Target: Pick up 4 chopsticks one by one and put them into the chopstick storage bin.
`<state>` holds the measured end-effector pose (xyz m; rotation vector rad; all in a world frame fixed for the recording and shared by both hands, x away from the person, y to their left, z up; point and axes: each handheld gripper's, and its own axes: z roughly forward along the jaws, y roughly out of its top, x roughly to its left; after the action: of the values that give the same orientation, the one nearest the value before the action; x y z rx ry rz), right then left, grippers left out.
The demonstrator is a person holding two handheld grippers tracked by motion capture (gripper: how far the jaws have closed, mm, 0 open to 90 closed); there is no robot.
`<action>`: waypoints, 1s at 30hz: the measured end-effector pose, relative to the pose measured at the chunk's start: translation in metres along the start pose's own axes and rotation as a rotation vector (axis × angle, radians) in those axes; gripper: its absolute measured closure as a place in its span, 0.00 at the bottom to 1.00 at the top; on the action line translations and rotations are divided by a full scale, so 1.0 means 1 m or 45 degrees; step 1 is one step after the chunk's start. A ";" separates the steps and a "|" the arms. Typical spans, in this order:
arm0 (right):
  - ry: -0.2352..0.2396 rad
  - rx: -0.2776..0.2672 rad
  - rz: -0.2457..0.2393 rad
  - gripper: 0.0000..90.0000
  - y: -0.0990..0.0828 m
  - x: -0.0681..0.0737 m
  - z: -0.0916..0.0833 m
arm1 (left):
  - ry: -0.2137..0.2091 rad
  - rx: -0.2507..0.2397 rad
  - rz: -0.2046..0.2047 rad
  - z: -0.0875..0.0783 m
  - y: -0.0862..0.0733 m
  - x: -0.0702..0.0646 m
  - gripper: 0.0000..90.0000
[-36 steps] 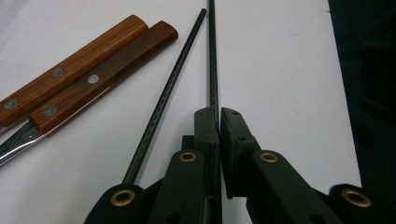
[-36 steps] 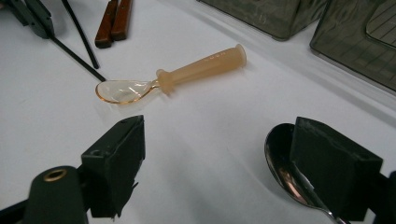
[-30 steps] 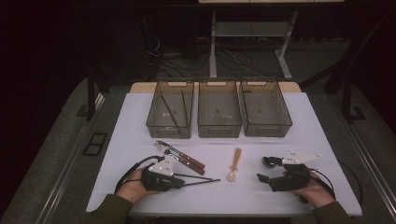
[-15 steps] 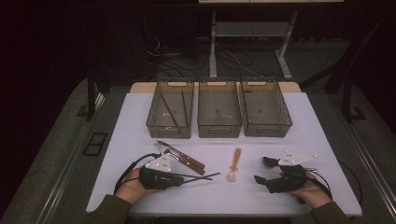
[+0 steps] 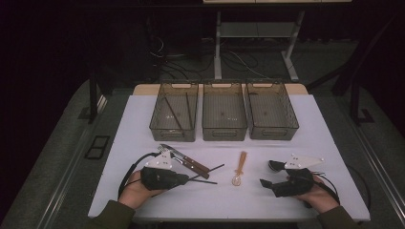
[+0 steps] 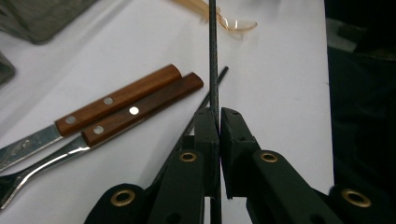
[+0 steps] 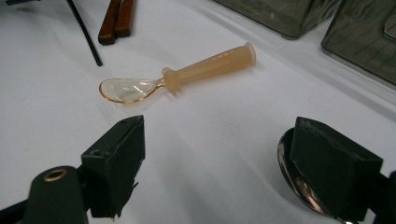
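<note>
My left gripper (image 5: 187, 179) (image 6: 219, 126) is at the table's front left, shut on a thin black chopstick (image 5: 205, 181) (image 6: 214, 65) that points right toward the orange spoon (image 5: 239, 168) (image 6: 229, 21). A second black chopstick (image 5: 212, 170) (image 6: 208, 95) lies on the table just under the jaws. A knife and a fork with wooden handles (image 5: 191, 164) (image 6: 126, 105) lie side by side next to it. My right gripper (image 5: 268, 174) (image 7: 224, 172) rests open at the front right. A metal spoon (image 5: 274, 165) (image 7: 292, 179) lies by its far jaw, and the orange spoon (image 7: 187, 74) lies ahead of it.
Three clear brown bins stand in a row at the back of the white table (image 5: 315, 138). The left bin (image 5: 157, 125) holds two black chopsticks (image 5: 173, 113). The middle bin (image 5: 223, 130) and the right bin (image 5: 272, 131) look bare inside. The table's front edge runs close under both hands.
The left gripper has shifted slightly with the chopstick still in its jaws. The right gripper has kept still and stayed open.
</note>
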<state>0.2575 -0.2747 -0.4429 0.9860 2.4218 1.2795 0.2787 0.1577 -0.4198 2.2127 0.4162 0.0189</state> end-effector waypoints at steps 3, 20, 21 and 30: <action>-0.002 -0.005 0.000 0.20 0.000 -0.001 0.000 | 0.019 -0.026 -0.021 -0.002 0.002 0.001 0.95; -0.002 -0.009 0.008 0.20 0.000 -0.002 -0.001 | 0.104 -0.059 -0.096 -0.006 0.027 0.010 0.95; -0.002 -0.010 0.008 0.20 0.000 -0.002 -0.002 | 0.107 -0.059 -0.097 -0.005 0.027 0.011 0.95; 0.008 -0.021 0.017 0.20 0.001 -0.001 -0.002 | 0.141 -0.059 -0.114 -0.006 0.040 0.018 0.95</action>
<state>0.2573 -0.2768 -0.4411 0.9970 2.4097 1.3065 0.3058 0.1451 -0.3877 2.1519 0.5705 0.1025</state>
